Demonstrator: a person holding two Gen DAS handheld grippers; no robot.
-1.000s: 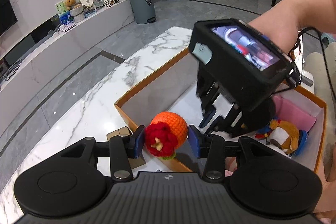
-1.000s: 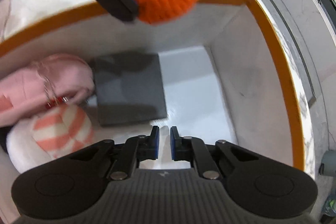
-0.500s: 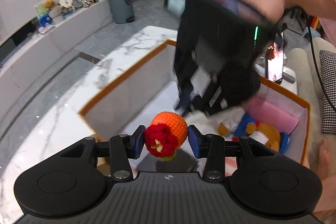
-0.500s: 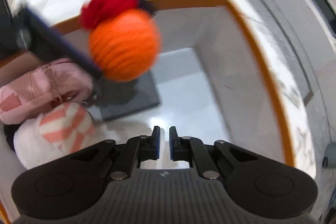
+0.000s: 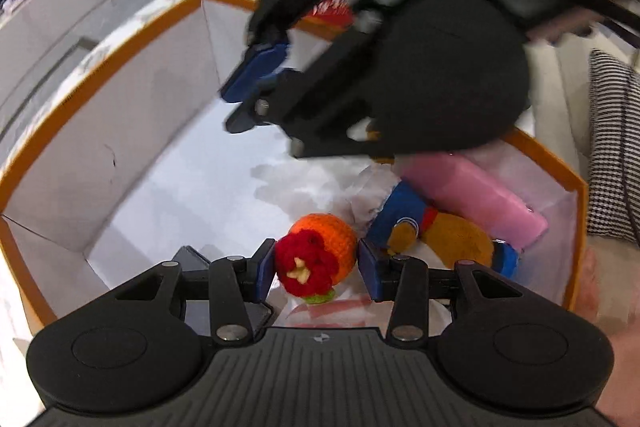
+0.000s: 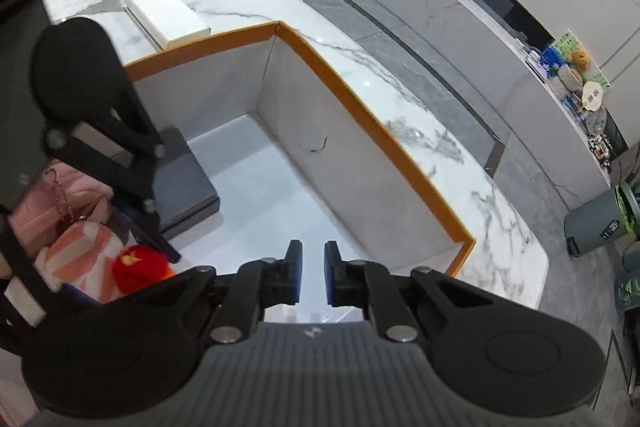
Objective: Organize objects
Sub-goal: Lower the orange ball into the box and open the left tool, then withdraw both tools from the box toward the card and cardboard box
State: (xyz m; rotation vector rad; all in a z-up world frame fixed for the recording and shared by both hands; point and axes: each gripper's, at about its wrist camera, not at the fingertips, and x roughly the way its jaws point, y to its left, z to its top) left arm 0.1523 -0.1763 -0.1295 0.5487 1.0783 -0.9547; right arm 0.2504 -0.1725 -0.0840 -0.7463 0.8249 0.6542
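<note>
Crocheted orange toy [image 5: 320, 259] pinched between left tongs [image 5: 317, 269], over box [image 5: 100, 75]

Between the left gripper's [image 5: 316, 269] blue pads, an orange crochet ball [image 5: 326, 251] with red flower; beyond, orange-rimmed white box [image 5: 100, 67]; rightward, pink roll [image 5: 476, 195].

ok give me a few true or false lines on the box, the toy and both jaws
1. The left gripper holds an orange knitted toy. True.
2. The right gripper holds a pink pouch. False: nothing sits between its nearly shut jaws.
3. The box has an orange rim. True.
4. The box is empty. False: a pink pouch, a plush toy and a dark flat case lie inside.
</note>
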